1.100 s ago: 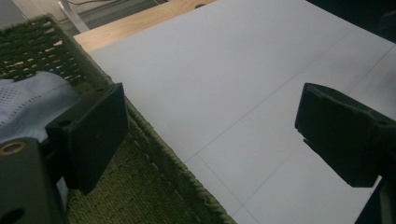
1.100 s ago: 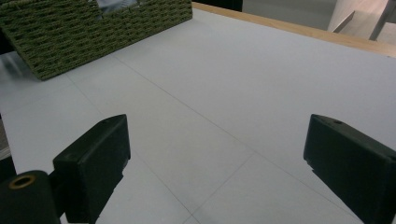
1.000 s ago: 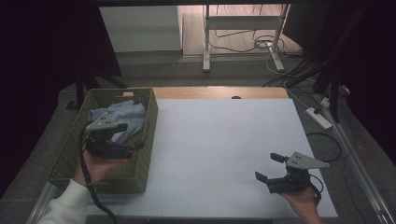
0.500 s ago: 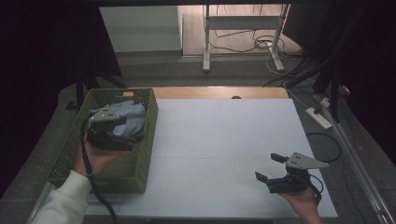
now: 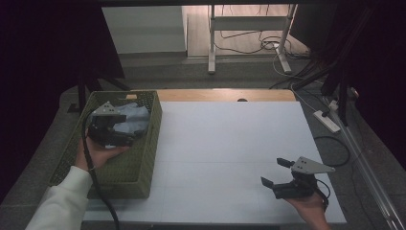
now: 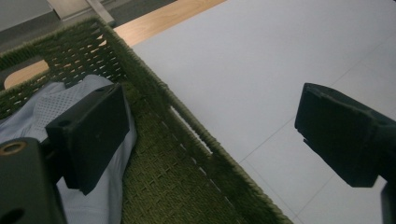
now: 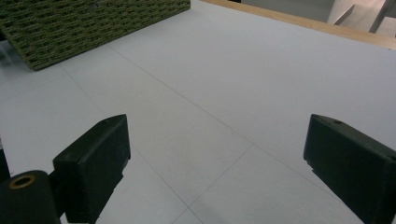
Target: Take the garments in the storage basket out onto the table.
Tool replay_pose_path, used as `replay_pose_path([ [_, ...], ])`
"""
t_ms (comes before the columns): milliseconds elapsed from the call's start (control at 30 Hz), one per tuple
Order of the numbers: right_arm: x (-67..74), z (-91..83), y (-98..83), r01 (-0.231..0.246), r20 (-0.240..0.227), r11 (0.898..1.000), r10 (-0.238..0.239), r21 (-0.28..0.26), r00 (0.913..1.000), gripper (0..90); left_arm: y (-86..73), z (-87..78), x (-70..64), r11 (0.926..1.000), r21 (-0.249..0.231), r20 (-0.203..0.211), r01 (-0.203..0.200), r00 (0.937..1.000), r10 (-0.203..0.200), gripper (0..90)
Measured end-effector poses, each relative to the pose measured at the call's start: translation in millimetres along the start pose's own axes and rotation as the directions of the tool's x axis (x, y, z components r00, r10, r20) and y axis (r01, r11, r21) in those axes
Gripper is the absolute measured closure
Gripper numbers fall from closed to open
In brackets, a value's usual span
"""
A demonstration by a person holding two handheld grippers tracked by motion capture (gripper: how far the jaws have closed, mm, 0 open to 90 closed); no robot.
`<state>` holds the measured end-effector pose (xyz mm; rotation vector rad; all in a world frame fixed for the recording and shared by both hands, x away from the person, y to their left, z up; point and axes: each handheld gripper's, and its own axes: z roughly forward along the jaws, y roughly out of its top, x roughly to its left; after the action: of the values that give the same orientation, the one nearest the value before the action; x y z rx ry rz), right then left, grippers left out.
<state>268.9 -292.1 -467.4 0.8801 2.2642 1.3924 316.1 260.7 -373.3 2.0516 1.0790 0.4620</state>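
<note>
White surface (image 5: 230,143) is lying under dim light, with a wooden strip along its far edge and a dark floor with cables beyond. Green woven basket (image 5: 125,165) is sitting at the left edge of the surface. Pale blue cloth (image 5: 131,120) is lying bunched inside the basket, toward its far end. Left tool (image 5: 125,136) is hovering over the basket interior, just beside the cloth; in the left gripper view its jaws are standing wide apart, one over the cloth (image 6: 42,112) and the other out past the basket wall (image 6: 187,140) above the bare surface, gripping nothing. Right tool (image 5: 276,172) is resting low near the front right corner of the surface, well apart from the basket, jaws spread wide and holding nothing
</note>
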Motion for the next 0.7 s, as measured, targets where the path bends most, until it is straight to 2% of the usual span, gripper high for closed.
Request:
replay_pose_path([
  [300, 0.6, 1.8, -0.6, 0.000, -0.003, 1.000, 0.000, 0.004, 1.0000, 7.6, -2.0, 8.1, 21.5, 0.9992, 0.023, -0.010, 0.033, 0.9994, -0.032, 10.0],
  [700, 0.7, 2.9, -1.5, 0.006, -0.001, 1.000, -0.006, 0.014, 1.0000, 7.6, -2.9, 17.0, 40.9, 0.9973, 0.060, -0.036, 0.042, 0.9986, -0.040, 10.3],
])
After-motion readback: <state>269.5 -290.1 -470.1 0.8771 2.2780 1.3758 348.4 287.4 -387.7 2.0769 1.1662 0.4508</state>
